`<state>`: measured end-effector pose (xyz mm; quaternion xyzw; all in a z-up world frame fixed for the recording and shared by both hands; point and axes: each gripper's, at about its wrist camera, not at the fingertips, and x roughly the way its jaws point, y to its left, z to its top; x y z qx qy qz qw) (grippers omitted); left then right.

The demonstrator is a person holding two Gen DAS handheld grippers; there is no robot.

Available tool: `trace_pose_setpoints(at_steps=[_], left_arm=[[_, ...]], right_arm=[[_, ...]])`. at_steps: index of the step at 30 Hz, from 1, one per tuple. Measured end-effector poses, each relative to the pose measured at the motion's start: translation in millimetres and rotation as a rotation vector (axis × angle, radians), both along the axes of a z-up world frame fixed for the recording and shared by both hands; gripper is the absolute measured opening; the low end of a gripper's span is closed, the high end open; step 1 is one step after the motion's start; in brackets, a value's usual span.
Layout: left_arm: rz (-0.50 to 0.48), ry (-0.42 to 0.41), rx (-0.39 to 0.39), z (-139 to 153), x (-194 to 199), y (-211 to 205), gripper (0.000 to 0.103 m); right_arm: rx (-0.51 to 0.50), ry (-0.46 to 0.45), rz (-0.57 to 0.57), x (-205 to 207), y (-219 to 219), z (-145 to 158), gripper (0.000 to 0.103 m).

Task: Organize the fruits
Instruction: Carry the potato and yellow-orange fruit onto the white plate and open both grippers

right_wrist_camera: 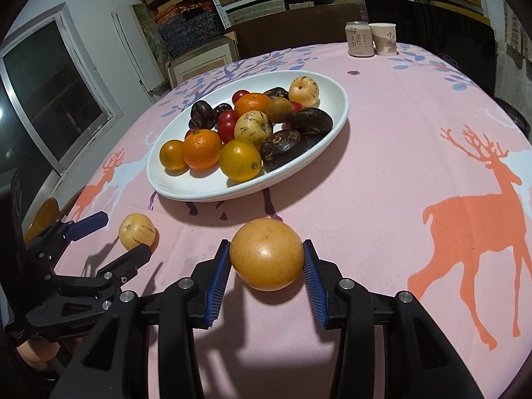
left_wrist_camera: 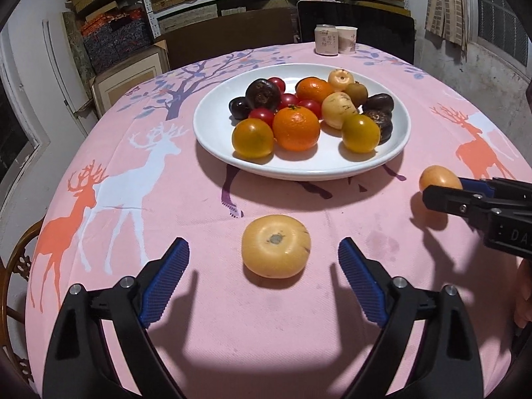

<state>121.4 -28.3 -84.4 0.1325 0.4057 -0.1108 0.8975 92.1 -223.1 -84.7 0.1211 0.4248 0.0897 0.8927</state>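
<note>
A white oval ceramic plate [left_wrist_camera: 212,133] heaped with mixed fruit sits on a round table under a pink deer-print tablecloth [left_wrist_camera: 266,332]. In front of the plate, nearer the cameras, a pale yellow, flattened round fruit with faint purple streaks [left_wrist_camera: 276,246] rests on the cloth between the blue-padded fingers of the left gripper [left_wrist_camera: 263,261], whose jaws stand wide and clear of it on both sides. To the right of the plate's front edge, the right gripper [right_wrist_camera: 266,262] clamps a smooth orange-yellow round fruit [right_wrist_camera: 266,254] between its pads. Beyond the plate stand a drink can [left_wrist_camera: 326,40] and a paper cup [left_wrist_camera: 346,40]
</note>
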Motion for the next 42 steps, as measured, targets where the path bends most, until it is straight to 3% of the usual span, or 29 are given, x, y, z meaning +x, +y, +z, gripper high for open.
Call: trace_pose_setpoints(at_steps=[4,5,6,7,17,27,35,39,42], left_arm=[[0.016,0.055,-0.032,-5.4,6.4,4.3,0.089],[0.017,0.073,-0.050,-6.9,8.5,6.7,0.075],[0.018,0.091,-0.068,-8.6,10.6,8.3,0.048],[0.013,0.120,-0.097,-11.0,12.8,10.5,0.042],[-0.002,0.097,-0.139,-6.0,8.5,12.3,0.041],[-0.032,0.016,-0.143,9.8,-11.6,9.1,0.041],[-0.068,-0.052,-0.160,38.5,-27.2,3.7,0.041],[-0.095,-0.087,-0.167,59.8,-22.3,-3.4,0.041],[-0.120,-0.065,-0.188,66.1,-7.9,-14.8,0.041]], right_arm=[[0.029,0.025,-0.007,-0.2,-5.4,-5.2,0.043],[0.029,0.023,-0.010,-0.7,-6.1,-5.0,0.043],[0.029,0.021,-0.010,-1.1,-6.1,-4.7,0.043],[0.029,0.021,-0.009,-1.4,-5.9,-4.6,0.044],[0.031,0.025,-0.024,-2.5,-10.8,-6.0,0.043],[0.001,-0.033,0.009,-22.6,-4.0,2.4,0.043],[0.033,-0.111,0.053,-34.4,-9.7,47.0,0.043],[0.027,-0.164,0.067,-20.5,-15.3,84.3,0.043],[0.005,-0.193,0.084,1.7,-14.4,107.8,0.043]])
